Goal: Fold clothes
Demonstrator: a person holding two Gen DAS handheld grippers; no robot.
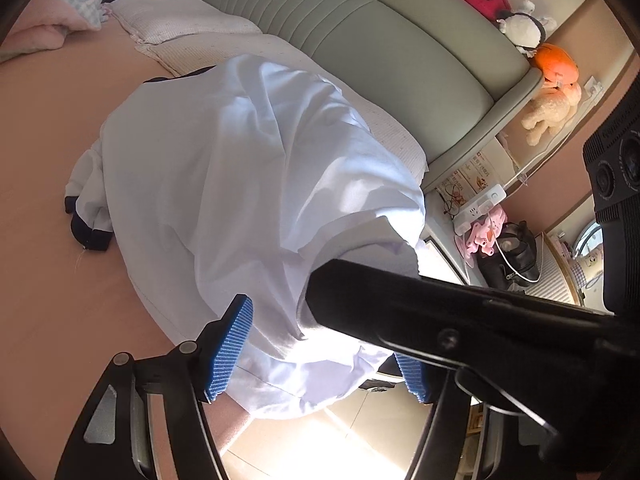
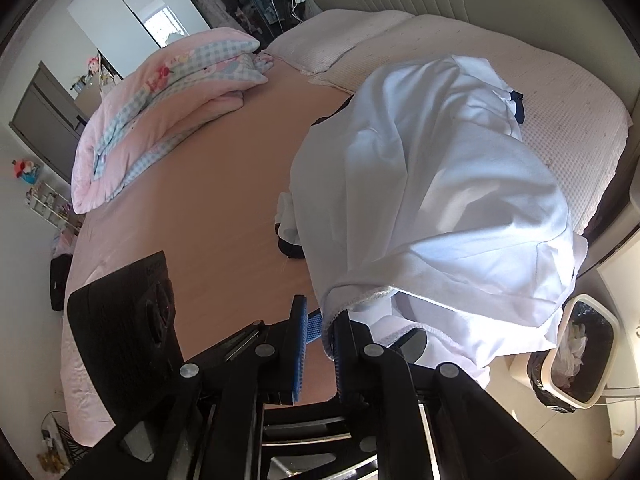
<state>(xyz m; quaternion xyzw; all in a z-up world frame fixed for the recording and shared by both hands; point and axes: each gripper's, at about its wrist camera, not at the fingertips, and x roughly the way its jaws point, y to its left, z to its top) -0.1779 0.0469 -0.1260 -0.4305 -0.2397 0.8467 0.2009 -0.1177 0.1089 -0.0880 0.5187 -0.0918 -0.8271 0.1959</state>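
Both jaws stand open. The left gripper [image 1: 320, 344] straddles the white shirt's [image 1: 240, 168] hem. The right gripper [image 2: 320, 344] sits beside its edge.

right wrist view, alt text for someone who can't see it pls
A white garment with dark trim lies bunched on a pink bed, its near hem draped over one blue pad of the right gripper. A folded pink quilt sits behind, a bin beside the bed.
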